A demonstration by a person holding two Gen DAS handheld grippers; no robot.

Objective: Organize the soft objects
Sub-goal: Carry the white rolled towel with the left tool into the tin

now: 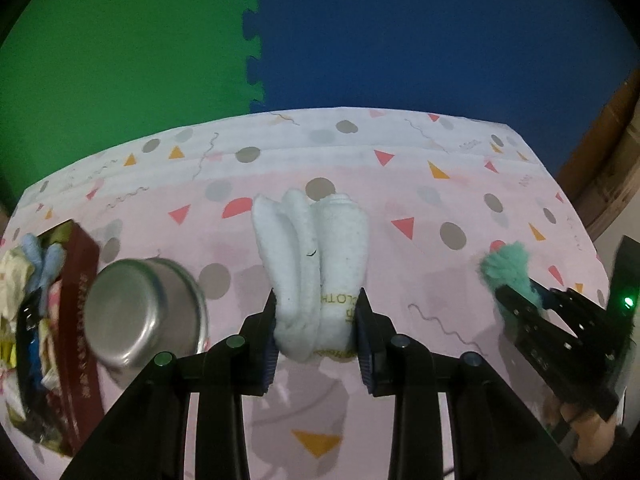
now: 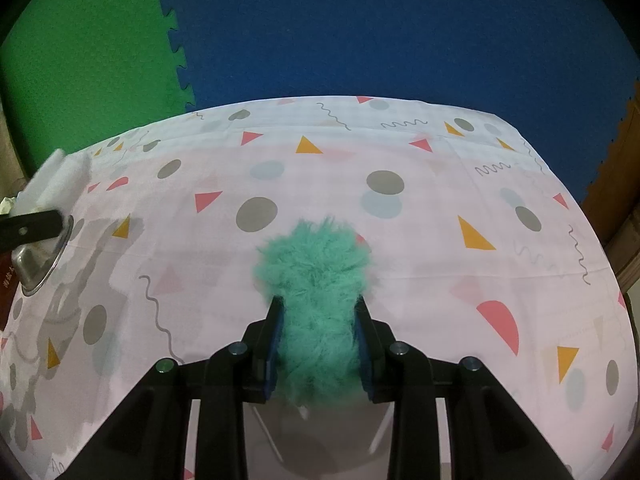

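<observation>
both clamped: left hand-held gripper (image 1: 316,320) on white socks (image 1: 312,256), right hand-held gripper (image 2: 318,336) on teal fluff (image 2: 316,276).

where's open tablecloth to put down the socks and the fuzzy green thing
The bare tablecloth runs wide beyond the teal fuzzy item in the right claw, out to the far edge and the right side. There is also room past the white socks held in the left claw. The left side is crowded: the steel cup and the full red box.

The left gripper (image 1: 316,320) points forward over the bench (image 1: 420,200), fingers (image 1: 269,336) clamped on white socks (image 1: 316,264). The right gripper (image 2: 318,336) is level beside it, pinching a teal fuzzy sock (image 2: 316,280).
</observation>
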